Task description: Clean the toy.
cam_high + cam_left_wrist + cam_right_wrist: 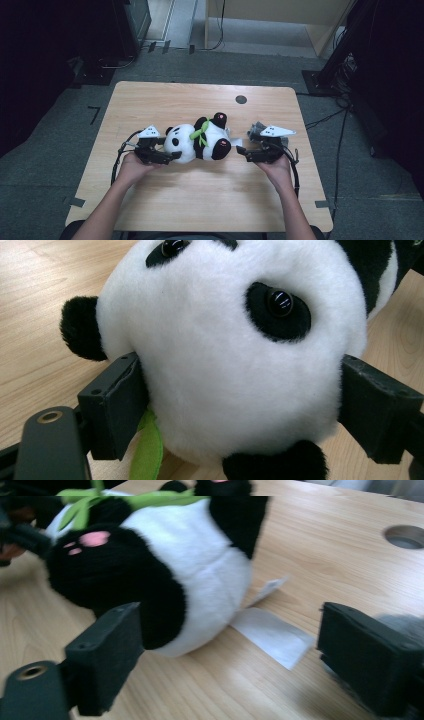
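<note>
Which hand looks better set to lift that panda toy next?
Left, probably. The left gripper already has the panda's head between its jaws, while the right gripper stands open beside its bottom, apart from it.

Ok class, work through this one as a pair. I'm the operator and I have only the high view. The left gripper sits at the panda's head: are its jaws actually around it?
Observer: Yes. In the left gripper view both pads touch the fur on opposite sides of the panda, at its head.
Operator: And the right one?
Observer: The right gripper is open by the panda's rump, jaws wide apart and gripping nothing.
Operator: Is anything between those jaws?
Observer: A white label from the toy, lying flat on the table.
</note>
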